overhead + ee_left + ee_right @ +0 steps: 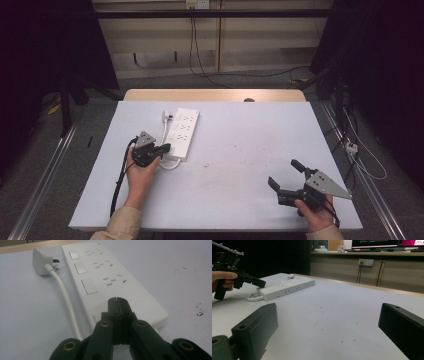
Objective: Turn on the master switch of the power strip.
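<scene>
The white power strip [182, 133] carries no readable writing and lies left of centre on the table [240, 150]. The left gripper [165, 148], jaws closed and empty, rests on its near end. The right gripper [285, 175] gapes wide, empty.

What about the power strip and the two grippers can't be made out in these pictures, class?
- Left gripper, left gripper view: its shut jaws hide the power strip's near end; contact unclear.
- White plug, high view: prongs too small.
- Right gripper, right gripper view: jaws cut off by edges.

The left gripper [116, 299] hides the power strip's [130, 290] near end, contact unclear
</scene>
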{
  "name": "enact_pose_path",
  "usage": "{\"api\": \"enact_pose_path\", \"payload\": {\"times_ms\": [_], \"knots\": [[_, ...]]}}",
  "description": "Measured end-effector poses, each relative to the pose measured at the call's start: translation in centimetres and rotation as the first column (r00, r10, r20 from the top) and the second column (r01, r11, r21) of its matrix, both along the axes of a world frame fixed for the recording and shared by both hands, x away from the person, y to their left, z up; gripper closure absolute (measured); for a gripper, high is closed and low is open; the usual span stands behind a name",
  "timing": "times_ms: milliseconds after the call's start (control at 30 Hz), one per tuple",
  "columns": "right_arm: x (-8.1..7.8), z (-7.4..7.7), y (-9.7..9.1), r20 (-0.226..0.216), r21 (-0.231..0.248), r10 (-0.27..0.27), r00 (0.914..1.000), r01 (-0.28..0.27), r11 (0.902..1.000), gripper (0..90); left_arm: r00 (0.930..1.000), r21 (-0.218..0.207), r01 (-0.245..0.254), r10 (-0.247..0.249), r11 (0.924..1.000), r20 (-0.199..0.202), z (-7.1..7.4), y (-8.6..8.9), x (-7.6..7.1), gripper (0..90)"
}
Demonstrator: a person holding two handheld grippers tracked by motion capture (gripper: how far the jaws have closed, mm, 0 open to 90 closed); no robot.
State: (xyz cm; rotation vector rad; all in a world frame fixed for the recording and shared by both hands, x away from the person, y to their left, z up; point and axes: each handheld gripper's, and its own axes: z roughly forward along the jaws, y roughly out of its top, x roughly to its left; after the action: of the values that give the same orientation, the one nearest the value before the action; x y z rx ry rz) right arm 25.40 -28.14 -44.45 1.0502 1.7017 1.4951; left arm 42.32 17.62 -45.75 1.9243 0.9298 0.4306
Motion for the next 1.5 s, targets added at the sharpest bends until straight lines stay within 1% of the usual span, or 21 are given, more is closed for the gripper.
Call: {"api": "enact_pose_path", "payload": {"times_ms": [100,267,400,467,567,667,700,967,1000,1033,1100,1133,1200,1233,1267,1367,1500], "knots": [[-0.01,0.00,0.00,-0.001,0.000,-0.001,1.0000,0.001,1.0000,2.1,1.0000,-0.006,-0.002,0.002,1.0000,-0.004,-0.02,0.01,-0.01,90.0],[-0.02,0.00,0.00,-0.001,0.000,0.000,1.0000,0.000,1.0000,2.1,1.0000,0.002,-0.006,0.006,1.0000,-0.001,0.03,-0.12,-0.06,90.0],[-0.03,0.00,0.01,0.001,0.001,-0.001,1.0000,0.001,1.0000,2.1,1.0000,0.018,-0.003,0.003,0.9998,0.000,0.09,-0.15,-0.07,90.0],[-0.03,-0.01,0.03,0.000,0.000,-0.001,1.0000,0.001,1.0000,2.1,1.0000,0.009,-0.007,0.007,0.9999,-0.005,0.05,-0.15,-0.06,90.0],[-0.03,0.00,0.04,0.000,0.000,-0.001,1.0000,0.001,1.0000,2.1,1.0000,0.014,-0.005,0.005,0.9999,-0.004,0.06,-0.13,-0.05,90.0],[-0.04,0.00,0.03,0.002,0.001,0.000,1.0000,0.000,1.0000,2.1,0.9999,0.007,-0.010,0.010,0.9999,-0.008,0.04,-0.15,-0.07,90.0],[-0.05,0.01,0.03,0.002,0.000,-0.001,1.0000,0.001,1.0000,2.1,0.9999,0.012,-0.008,0.008,0.9999,-0.011,0.04,-0.16,-0.07,90.0],[-0.07,0.03,-0.01,0.005,0.003,-0.001,1.0000,0.001,1.0000,2.1,1.0000,0.011,-0.008,0.008,0.9999,-0.003,0.03,-0.14,-0.05,90.0],[-0.06,0.03,-0.05,0.006,0.001,-0.001,1.0000,0.001,1.0000,2.1,0.9999,-0.003,-0.015,0.015,0.9999,0.009,0.04,-0.14,-0.08,90.0],[-0.06,0.04,-0.06,0.006,0.001,-0.001,1.0000,0.001,1.0000,2.1,0.9998,-0.009,-0.021,0.021,0.9997,0.002,0.13,-0.15,-0.09,90.0],[-0.04,0.04,-0.06,0.007,0.000,0.000,1.0000,0.000,1.0000,2.1,0.9997,-0.012,-0.024,0.024,0.9997,-0.001,0.13,-0.18,-0.13,90.0],[-0.03,0.04,-0.06,0.007,0.000,0.000,1.0000,0.000,1.0000,2.1,0.9997,-0.005,-0.023,0.023,0.9997,-0.001,0.19,-0.22,-0.15,90.0],[0.00,0.02,-0.08,0.003,0.001,0.000,1.0000,0.000,1.0000,2.1,0.9997,-0.007,-0.026,0.026,0.9996,-0.002,0.19,-0.26,-0.15,90.0],[0.00,0.02,-0.09,0.003,0.000,-0.001,1.0000,0.001,1.0000,2.1,0.9996,-0.015,-0.029,0.029,0.9995,-0.006,0.17,-0.23,-0.15,90.0],[0.00,0.02,-0.09,0.003,0.001,0.000,1.0000,0.000,1.0000,2.1,0.9996,-0.011,-0.029,0.028,0.9995,-0.006,0.19,-0.20,-0.14,90.0],[-0.03,0.05,-0.10,0.007,0.001,0.000,1.0000,0.000,1.0000,2.1,0.9995,-0.032,-0.030,0.030,0.9990,-0.002,0.42,-0.07,-0.19,90.0],[-0.03,0.05,-0.08,0.006,0.001,0.000,1.0000,0.000,1.0000,2.1,0.9996,-0.044,-0.030,0.030,0.9986,-0.003,0.61,0.06,-0.26,90.0]]}}
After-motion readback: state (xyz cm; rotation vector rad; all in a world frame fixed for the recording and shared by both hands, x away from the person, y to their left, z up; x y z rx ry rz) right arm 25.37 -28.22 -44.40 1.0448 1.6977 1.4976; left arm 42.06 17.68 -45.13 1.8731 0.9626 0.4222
